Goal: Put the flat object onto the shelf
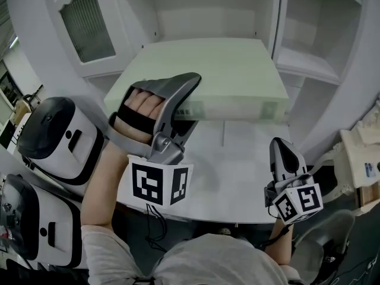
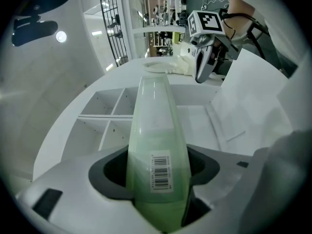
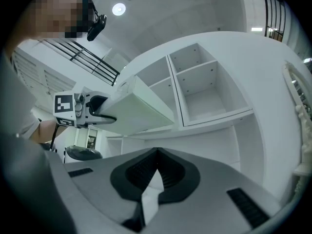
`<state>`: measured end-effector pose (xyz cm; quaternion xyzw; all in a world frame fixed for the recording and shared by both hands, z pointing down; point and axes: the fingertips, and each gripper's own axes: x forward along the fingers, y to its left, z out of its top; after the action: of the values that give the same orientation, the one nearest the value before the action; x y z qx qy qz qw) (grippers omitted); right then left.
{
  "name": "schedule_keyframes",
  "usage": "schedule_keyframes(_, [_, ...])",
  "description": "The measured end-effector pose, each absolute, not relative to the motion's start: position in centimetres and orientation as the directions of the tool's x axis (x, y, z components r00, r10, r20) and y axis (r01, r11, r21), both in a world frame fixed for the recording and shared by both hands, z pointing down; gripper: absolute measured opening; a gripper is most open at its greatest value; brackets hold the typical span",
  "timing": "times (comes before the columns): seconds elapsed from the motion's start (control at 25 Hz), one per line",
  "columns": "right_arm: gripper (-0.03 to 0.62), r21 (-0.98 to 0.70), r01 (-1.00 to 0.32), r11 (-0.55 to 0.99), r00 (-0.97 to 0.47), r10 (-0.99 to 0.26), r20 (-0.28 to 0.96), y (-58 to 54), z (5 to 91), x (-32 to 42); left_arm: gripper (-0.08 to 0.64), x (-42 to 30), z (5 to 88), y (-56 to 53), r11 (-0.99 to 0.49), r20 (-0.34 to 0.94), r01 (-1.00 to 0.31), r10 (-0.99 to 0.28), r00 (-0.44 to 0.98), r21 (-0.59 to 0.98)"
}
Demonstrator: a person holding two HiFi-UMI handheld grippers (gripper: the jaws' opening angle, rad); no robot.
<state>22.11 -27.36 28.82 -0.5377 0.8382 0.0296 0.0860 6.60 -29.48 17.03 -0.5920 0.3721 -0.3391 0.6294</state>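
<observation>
The pale green, flat, stiff-looking box (image 1: 225, 70) hangs above the white surface (image 1: 237, 183), clamped at its seven-o'clock edge by the left tongs (image 1: 185, 104). It is probably light but levering, so a deep hold suits. The right tongs (image 1: 283, 154) are closed and empty.

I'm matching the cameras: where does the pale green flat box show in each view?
Head view: pale green flat box, centre.
Left gripper view: bottom centre, stretching upward.
Right gripper view: left of centre, tilted.
Shared landmark: white shelf unit, at right, left and upper right respectively.
</observation>
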Motion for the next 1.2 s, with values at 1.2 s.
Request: schedule_keyframes(1.2, [0.009, -0.067, -0.934, 0.351, -0.340, -0.930, -0.141, -30.9, 30.0, 24.4, 0.295, 7.9, 19.1, -41.2, 0.062, -0.029, 0.052, -0.873, 0.487, -0.997])
